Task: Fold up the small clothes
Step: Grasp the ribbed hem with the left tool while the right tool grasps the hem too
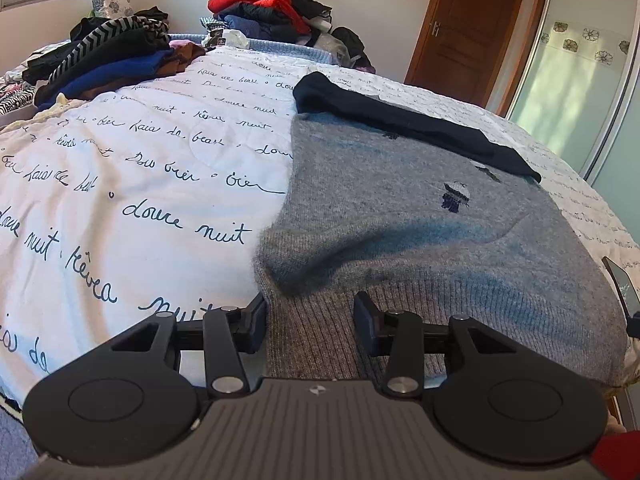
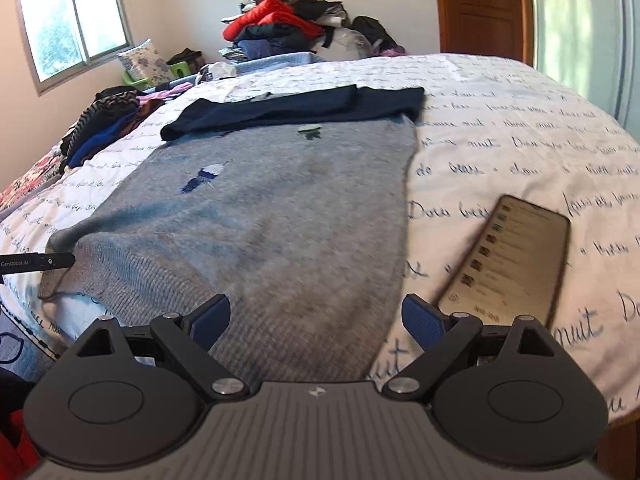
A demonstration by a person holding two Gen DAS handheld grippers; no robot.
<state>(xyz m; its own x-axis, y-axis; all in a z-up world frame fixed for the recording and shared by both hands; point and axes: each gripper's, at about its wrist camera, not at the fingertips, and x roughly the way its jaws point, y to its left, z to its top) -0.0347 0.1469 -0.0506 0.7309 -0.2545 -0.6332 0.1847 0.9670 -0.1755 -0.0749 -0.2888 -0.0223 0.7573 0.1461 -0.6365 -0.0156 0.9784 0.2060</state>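
A grey knit sweater (image 1: 400, 216) with a small embroidered figure lies flat on the bed, its navy sleeve part (image 1: 400, 120) folded across the far end. My left gripper (image 1: 310, 320) is open, its jaws astride the ribbed hem at the sweater's near left corner. My right gripper (image 2: 316, 322) is open over the ribbed hem at the sweater (image 2: 260, 200) near right corner; the navy part (image 2: 296, 110) lies beyond. The left gripper's finger (image 2: 40, 261) shows at the sweater's left edge in the right wrist view.
The white quilt (image 1: 140, 168) with dark script covers the bed. A phone (image 2: 508, 260) lies on it right of the sweater. Folded clothes (image 1: 104, 60) are stacked at the far left; a clothes pile (image 1: 272, 8) stands at the head. A wooden door (image 1: 476, 20) is far right.
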